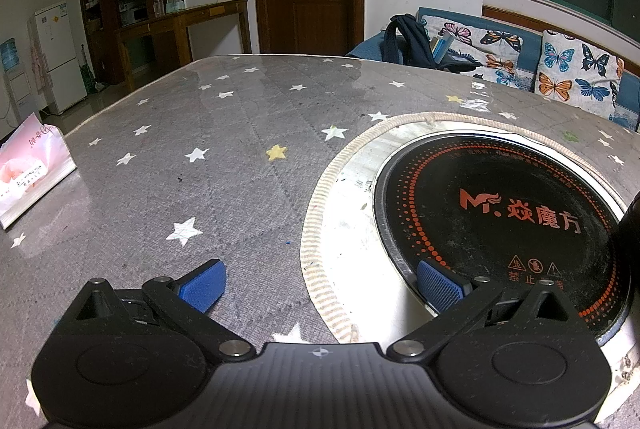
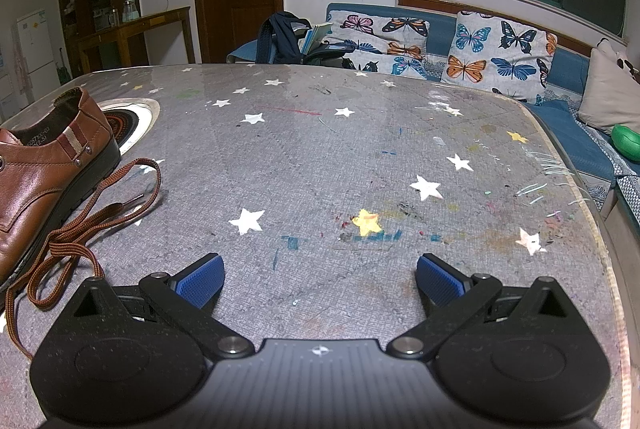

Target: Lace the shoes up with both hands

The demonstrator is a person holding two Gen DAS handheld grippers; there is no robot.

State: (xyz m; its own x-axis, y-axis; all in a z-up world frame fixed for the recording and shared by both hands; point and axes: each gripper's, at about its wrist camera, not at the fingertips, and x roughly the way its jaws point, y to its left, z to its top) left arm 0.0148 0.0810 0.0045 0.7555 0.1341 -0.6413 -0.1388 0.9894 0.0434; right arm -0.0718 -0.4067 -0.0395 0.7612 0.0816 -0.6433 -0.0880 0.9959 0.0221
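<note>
— Blue pads first: on the left gripper (image 1: 320, 285) we see both fingers spread wide, with nothing between them. Is it the same on the right?

— Yes, the right gripper (image 2: 320, 279) is also spread wide and empty, over the grey star-pattern tablecloth (image 2: 320, 157).

— Where is the brown leather shoe (image 2: 44, 165)?

— We see it only in the right wrist view, to the left of the right claw and a little ahead of it, lying on the cloth. Its brown lace (image 2: 76, 229) is loose and lies in loops on the cloth, just left of the left finger.

— And near the left claw?

— The round black induction cooktop (image 1: 500, 213) is set in the table, ahead and to the right; the right finger is over its rim. A pink tissue pack (image 1: 28, 173) stands far to the left.

— Further away?

— Beyond the table we see a dark backpack (image 2: 288, 37) on a blue sofa with butterfly cushions (image 2: 496, 53).
</note>
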